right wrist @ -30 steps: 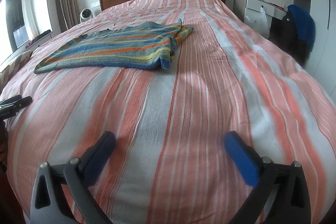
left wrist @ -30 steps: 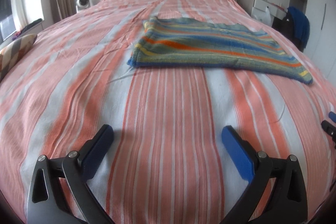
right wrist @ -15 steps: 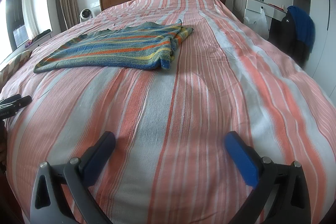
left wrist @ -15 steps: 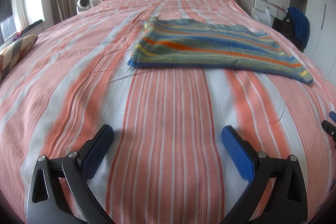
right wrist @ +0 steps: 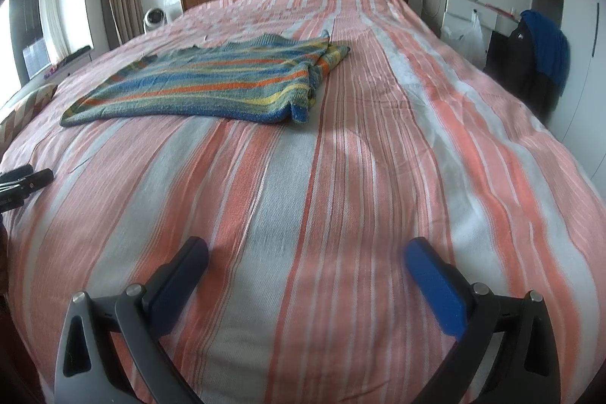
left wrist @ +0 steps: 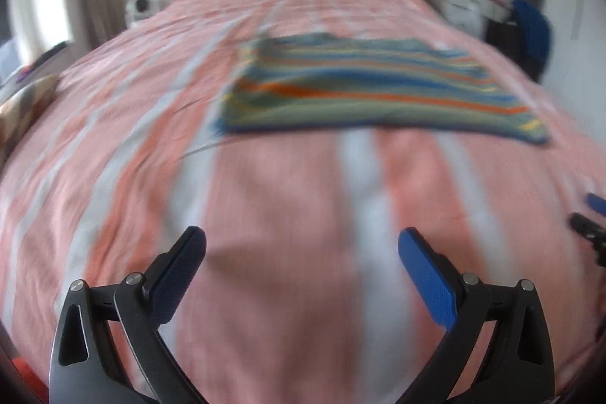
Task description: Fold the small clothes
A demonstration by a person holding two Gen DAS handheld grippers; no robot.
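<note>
With the left gripper (left wrist: 301,245) and right gripper (right wrist: 305,254) both spread and empty, well short of the striped garment (right wrist: 212,86) lying mid-bed (right wrist: 341,177), a one-layer pinch risks dragging its fold apart.

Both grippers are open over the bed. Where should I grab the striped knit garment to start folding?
Probably the near hem of the striped garment, coming in low from the foot of the bed. It lies flat, so pinch its near corners: the left gripper at one, the right gripper at the bunched one.
</note>
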